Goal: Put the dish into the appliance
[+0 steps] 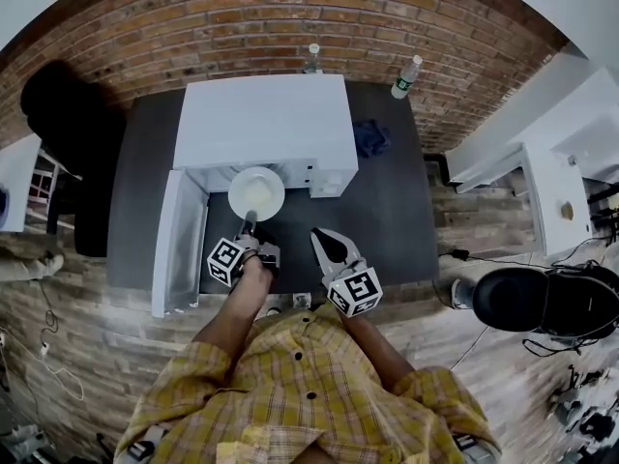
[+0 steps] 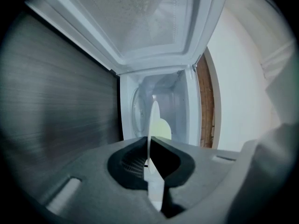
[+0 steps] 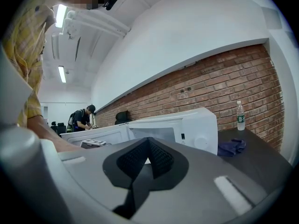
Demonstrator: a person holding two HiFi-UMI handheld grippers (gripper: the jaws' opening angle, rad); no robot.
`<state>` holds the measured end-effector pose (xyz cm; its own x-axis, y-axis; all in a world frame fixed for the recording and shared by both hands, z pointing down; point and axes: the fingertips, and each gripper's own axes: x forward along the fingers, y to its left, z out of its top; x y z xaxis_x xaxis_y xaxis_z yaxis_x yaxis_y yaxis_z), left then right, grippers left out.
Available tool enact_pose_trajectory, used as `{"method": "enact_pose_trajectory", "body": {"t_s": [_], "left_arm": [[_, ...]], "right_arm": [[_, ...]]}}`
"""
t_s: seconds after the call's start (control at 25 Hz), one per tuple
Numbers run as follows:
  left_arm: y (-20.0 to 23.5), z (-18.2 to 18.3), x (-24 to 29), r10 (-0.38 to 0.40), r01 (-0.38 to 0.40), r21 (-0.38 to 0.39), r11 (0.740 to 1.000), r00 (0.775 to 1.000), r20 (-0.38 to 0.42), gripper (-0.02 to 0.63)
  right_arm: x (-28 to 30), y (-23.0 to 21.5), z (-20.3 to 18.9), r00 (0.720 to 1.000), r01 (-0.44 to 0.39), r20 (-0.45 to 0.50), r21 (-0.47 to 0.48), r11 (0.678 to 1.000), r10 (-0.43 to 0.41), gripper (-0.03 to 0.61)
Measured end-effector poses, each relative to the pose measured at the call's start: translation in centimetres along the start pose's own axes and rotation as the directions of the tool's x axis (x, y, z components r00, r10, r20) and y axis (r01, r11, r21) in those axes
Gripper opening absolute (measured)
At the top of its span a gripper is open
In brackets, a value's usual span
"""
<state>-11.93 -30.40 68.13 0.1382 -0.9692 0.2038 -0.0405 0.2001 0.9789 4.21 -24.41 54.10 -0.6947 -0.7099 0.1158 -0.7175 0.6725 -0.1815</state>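
One person in a yellow checked shirt (image 1: 300,385) holds two tools. The left tool (image 1: 249,226) is clamped narrow on the near rim of one round white dish (image 1: 256,191). The left gripper view shows that dish edge-on between the pads. The right tool (image 1: 321,240) has its jaws drawn together with nothing between them. It hangs just right of the left tool, above the dark surface (image 1: 397,216) and apart from the dish. The dish is held at the mouth of one white microwave (image 1: 261,114), in front of its open cavity. The microwave's one door (image 1: 177,245) stands swung out to the left. Whether the dish touches the cavity floor cannot be told. One crumpled blue cloth (image 1: 370,138) lies on the surface just right of the microwave. Two clear water bottles stand at the far edge of the surface: the first bottle (image 1: 312,58) behind the microwave, the second bottle (image 1: 407,75) towards the far right corner. One brick wall (image 1: 193,27) runs behind them. In the right gripper view, one other person (image 3: 83,118) stands far off in the room, bent forward.
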Motion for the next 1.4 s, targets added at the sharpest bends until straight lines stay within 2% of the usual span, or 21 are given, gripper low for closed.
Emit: {"method": "enact_pose_trajectory", "body": {"t_s": [0.48,1.4], "left_arm": [[1.8,1.7,5.0,0.031,-0.03,-0.019,0.999,0.999,0.027,0.008],[4.2,2.7,9.4,0.095,-0.091,-0.066,0.994,0.993,0.07,0.009]], "right_arm": [[0.9,-1.3,-0.5,0.999,-0.01,-0.036,-0.013,1.0,0.01,0.003],[2.8,-2.3,-1.0,0.998,-0.023,-0.058,0.008,1.0,0.024,0.003]]}}
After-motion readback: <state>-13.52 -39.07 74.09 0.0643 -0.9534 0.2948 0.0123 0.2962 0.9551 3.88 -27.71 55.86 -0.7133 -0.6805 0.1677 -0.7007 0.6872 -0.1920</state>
